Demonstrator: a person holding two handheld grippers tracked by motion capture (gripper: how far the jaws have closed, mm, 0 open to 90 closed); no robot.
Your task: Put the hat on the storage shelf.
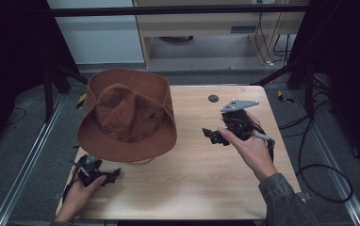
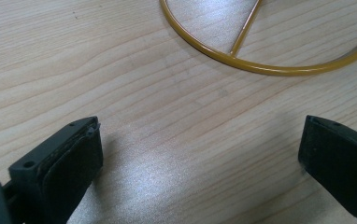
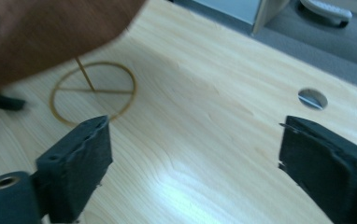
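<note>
Brown hat (image 1: 127, 115) seated on gold wire stand (image 2: 265, 65) at left of bench (image 1: 206, 174), apparently already placed; left gripper (image 1: 106, 176) and right gripper (image 1: 214, 135) both spread wide, empty, clear of hat; nothing visibly left but withdrawal.

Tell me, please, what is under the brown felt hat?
Under the brown felt hat stands a yellow wire stand: its round base ring lies on the wooden table, one thin rod rising. The stand's top is covered by the hat.
</note>
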